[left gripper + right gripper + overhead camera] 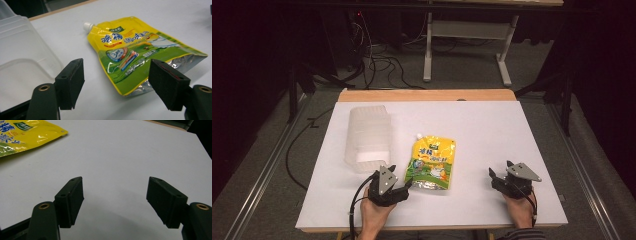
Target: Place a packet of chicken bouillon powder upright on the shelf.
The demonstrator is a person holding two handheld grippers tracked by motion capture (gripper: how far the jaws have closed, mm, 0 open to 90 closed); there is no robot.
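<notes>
Risk assessment first: the left tongs stand apart with nothing between the pads, aimed at the near bottom corner of the yellow pouch, which lies flat on the white worktop. Likely failure: a flat, glossy pouch offers little edge to bite, so one pad may ride over the foil gusset while the other skids on the worktop, pushing the pouch away rather than pinching it. A shallow corner grip could also let the film slip out once lifted, since the contents would probably sag toward the low end. A third hazard: the clear plastic container sits just beside the left tongs, on their left in the left gripper view, and a sideways swing could nudge it. The right tongs also stand apart, empty, over bare worktop well to the right of the pouch. Appearance of the pouch: yellow upper body grading to green below, printed characters and a cartoon picture, a silver foil bottom gusset, and a small white spout cap at one top corner pointing away from the person. It lies face up near the worktop's middle, between the container and the right tongs, slightly crinkled, apparently filled.
</notes>
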